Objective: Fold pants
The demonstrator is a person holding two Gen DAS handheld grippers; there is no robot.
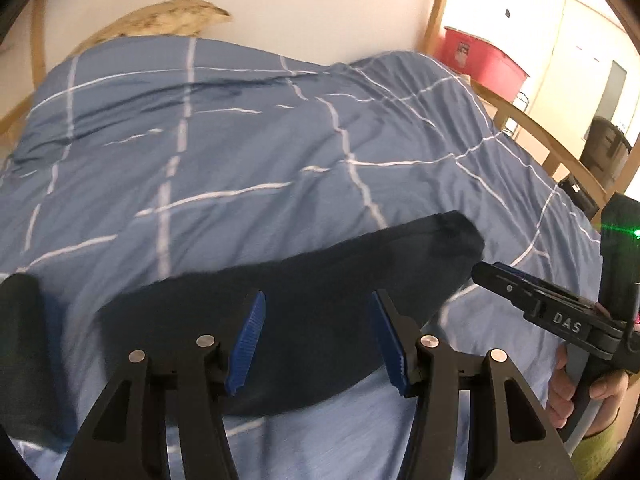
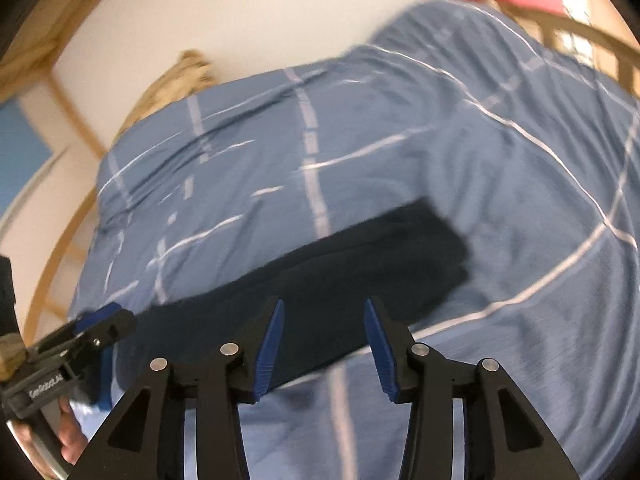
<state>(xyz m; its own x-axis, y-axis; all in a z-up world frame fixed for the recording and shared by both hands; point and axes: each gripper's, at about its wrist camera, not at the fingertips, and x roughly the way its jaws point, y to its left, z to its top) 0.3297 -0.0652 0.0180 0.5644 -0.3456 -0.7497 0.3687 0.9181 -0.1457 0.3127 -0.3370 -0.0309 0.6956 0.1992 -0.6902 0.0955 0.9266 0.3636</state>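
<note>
The dark navy pants [image 1: 304, 312] lie folded into a long strip on the blue checked duvet [image 1: 240, 140] of the bed, near its front edge. Above the pants, the left hand-held gripper [image 1: 316, 340] hovers with jaws parted and empty; the right hand-held gripper [image 2: 324, 344] hovers likewise, parted and holding nothing

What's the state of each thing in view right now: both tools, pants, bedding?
left tool: open, nothing between its blue pads, above the pants.
right tool: open, empty, also above the pants.
pants: dark, folded into a long band, lying flat on the duvet, held by neither tool.
duvet: blue with white lines, spread over the bed, rumpled.
red bin: beyond the bed's far corner; contents cannot be told.
</note>
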